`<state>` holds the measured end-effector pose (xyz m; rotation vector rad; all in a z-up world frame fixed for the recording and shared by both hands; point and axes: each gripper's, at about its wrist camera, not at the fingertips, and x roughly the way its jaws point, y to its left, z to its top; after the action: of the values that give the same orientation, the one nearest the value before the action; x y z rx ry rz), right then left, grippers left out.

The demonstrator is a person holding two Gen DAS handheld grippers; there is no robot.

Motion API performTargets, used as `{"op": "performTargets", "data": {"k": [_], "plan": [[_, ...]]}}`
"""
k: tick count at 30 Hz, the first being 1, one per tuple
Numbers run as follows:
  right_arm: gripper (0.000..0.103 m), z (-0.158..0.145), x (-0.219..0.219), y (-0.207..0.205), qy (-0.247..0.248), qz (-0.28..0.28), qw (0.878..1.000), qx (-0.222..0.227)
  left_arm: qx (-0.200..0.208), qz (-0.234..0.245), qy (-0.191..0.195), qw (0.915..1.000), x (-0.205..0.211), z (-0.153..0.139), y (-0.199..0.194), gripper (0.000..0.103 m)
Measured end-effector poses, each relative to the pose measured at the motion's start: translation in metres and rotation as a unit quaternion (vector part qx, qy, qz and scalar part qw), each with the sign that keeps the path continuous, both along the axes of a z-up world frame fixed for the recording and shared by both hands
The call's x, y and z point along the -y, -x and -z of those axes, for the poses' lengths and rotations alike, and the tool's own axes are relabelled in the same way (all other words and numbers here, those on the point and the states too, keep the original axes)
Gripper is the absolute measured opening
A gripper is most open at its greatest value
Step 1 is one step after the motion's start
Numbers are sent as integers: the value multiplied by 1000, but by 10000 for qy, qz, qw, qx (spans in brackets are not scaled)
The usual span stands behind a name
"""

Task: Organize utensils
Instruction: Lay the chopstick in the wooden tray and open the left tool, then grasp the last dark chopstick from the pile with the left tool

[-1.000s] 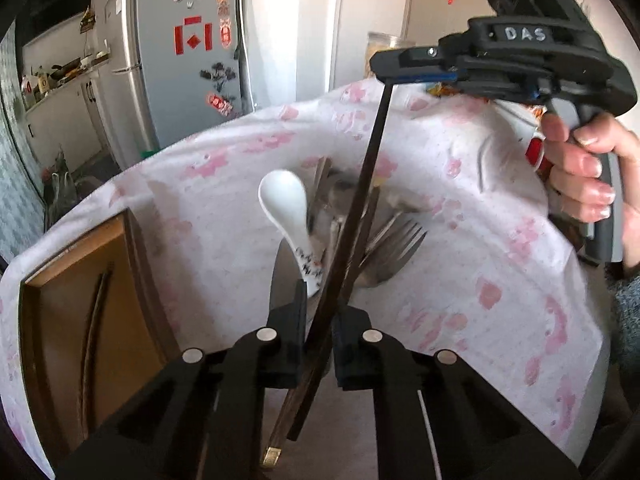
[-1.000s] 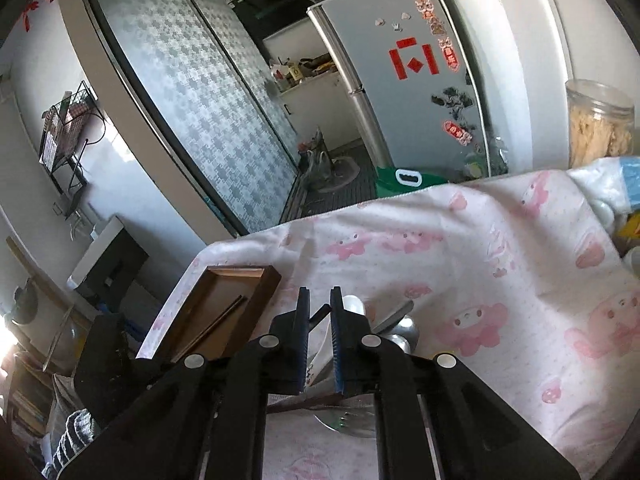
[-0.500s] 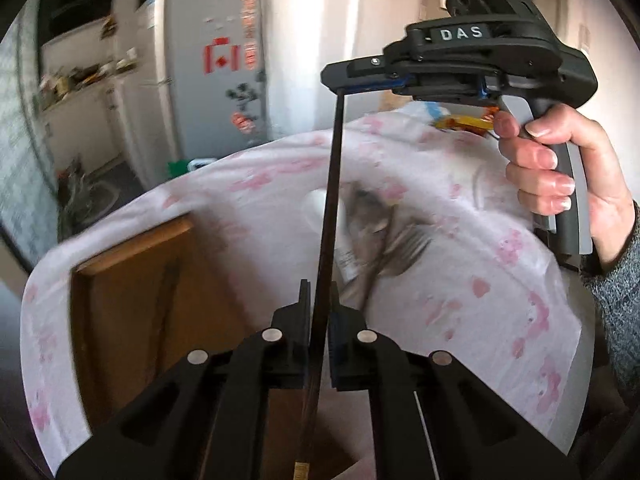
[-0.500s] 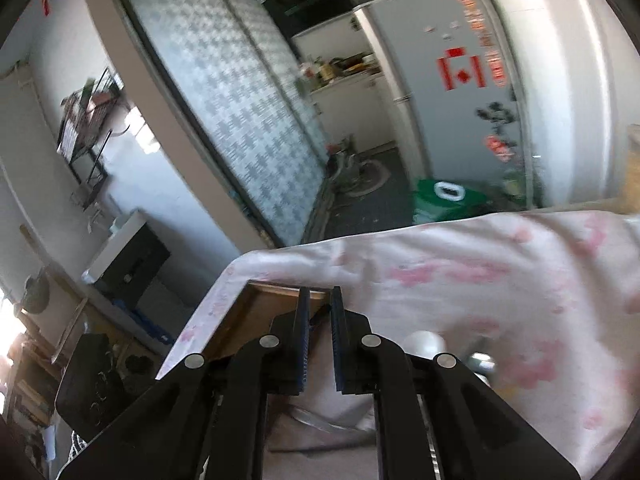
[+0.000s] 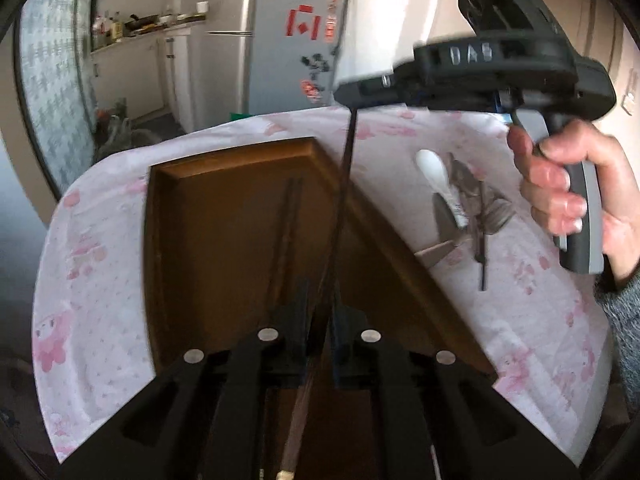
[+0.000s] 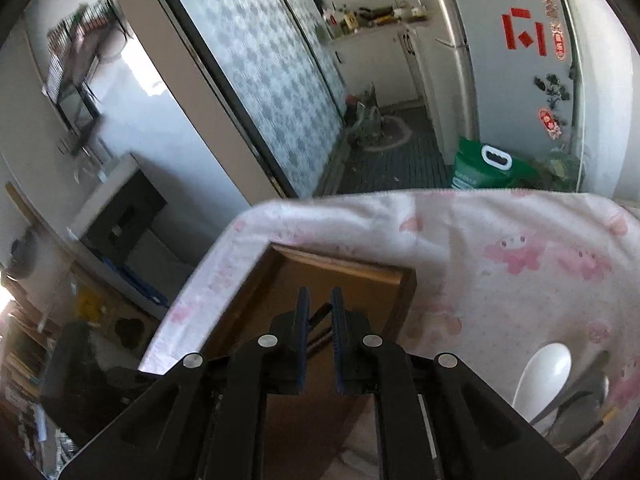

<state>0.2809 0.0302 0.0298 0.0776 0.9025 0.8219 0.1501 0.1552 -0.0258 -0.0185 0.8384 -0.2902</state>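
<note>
Left tongs (image 5: 320, 312) are clamped on the near end of a dark chopstick (image 5: 342, 192); its far tip at 12 o'clock is pinched by the right tongs (image 6: 318, 316). The long axis is held above the wooden tray (image 5: 224, 240), parallel to another chopstick (image 5: 286, 220) already laid inside. Remaining utensils (image 5: 464, 204) are left on the bench at 2 o'clock.

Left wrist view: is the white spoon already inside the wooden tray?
No, the white spoon lies on the tablecloth beside the wooden tray.
</note>
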Motion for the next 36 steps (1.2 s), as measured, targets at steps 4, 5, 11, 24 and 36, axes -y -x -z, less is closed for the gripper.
{"op": "performTargets", "data": {"k": [4,5,11,24,36], "plan": [[15,24,-9,-8,228,90,9995,-178,157,-62,95,9998,-9,-9,5,65],[16,28,-11,-9,328,83,9993,-182,200,-70,123,9997,-10,-12,6,69],[64,34,-18,1,446,-84,9988,-200,609,-154,97,9980,-10,-36,21,78],[73,-18,161,18,-10,700,9975,76,641,683,-359,9950,84,-33,30,81],[73,43,244,11,-417,1311,9890,-543,81,1353,-1045,9852,156,-1,7,67]]}}
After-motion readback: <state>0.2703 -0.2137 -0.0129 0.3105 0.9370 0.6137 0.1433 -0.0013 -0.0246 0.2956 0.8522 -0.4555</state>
